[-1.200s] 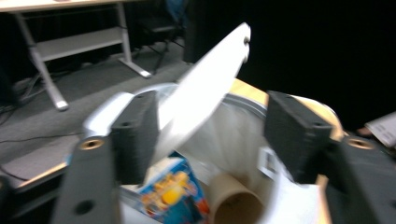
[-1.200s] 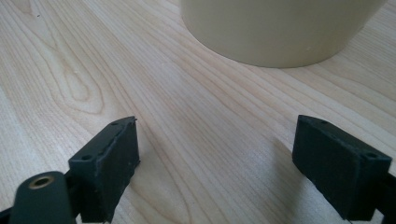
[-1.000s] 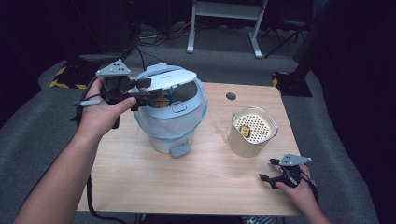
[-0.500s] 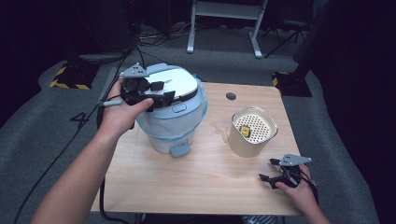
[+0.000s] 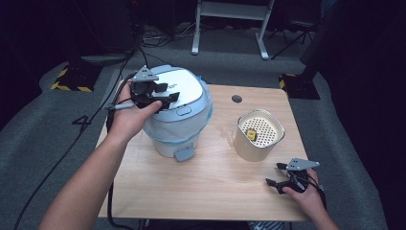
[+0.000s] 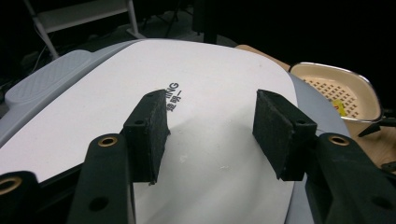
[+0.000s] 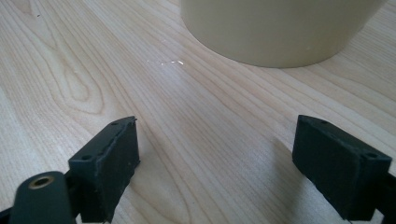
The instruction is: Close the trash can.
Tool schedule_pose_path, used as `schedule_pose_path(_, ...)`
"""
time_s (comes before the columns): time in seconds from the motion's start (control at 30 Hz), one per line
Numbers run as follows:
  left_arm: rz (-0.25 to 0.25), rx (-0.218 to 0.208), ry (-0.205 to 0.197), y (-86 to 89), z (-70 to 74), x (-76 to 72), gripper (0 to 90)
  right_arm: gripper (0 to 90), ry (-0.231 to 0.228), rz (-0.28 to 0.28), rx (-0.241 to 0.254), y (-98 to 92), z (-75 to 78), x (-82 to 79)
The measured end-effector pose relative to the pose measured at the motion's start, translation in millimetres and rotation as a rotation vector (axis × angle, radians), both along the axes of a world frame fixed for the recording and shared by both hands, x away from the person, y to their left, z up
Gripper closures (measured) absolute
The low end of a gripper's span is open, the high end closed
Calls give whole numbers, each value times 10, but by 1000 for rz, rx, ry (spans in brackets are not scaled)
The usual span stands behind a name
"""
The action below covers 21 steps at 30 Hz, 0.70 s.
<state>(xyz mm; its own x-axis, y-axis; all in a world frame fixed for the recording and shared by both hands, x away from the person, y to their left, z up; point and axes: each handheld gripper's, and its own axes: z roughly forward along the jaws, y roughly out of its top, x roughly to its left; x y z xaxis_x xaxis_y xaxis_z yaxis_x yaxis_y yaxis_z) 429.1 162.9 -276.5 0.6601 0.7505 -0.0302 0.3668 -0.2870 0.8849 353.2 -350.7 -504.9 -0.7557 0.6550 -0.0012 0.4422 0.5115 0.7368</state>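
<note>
A pale blue rice cooker (image 5: 174, 129) stands at the table's back left with its white lid (image 5: 186, 86) down flat. My left gripper (image 5: 167, 97) hovers just over the lid's left side; in the left gripper view its jaws (image 6: 210, 123) stand apart above the printed lid (image 6: 219, 79). They have just been closing a little, with nothing between them. My right gripper (image 5: 274, 175) rests open on the table near the front right corner. In the right gripper view its pads (image 7: 109, 165) flank bare wood.
A cream pot (image 5: 258, 139) with a perforated insert and a small yellow piece (image 5: 252, 135) stands right of the cooker, just beyond my right gripper (image 7: 217, 154). A grey tab (image 5: 184, 154) juts from the cooker's front. The wooden table (image 5: 201, 196) has a cable hole (image 5: 236, 98).
The cooker's lid has gone from tilted up to lying flat. My left hand moved right and down with it. The right hand stayed still.
</note>
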Motion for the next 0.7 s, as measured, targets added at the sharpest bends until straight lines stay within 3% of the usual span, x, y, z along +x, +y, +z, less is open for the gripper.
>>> schedule_pose_path(0.4,13,1,-18,-34,-25,-9,452,148,0,0,0,0,0,0)
schedule_pose_path(0.7,38,41,12,-83,26,-15,458,148,-1,1,0,0,0,-1)
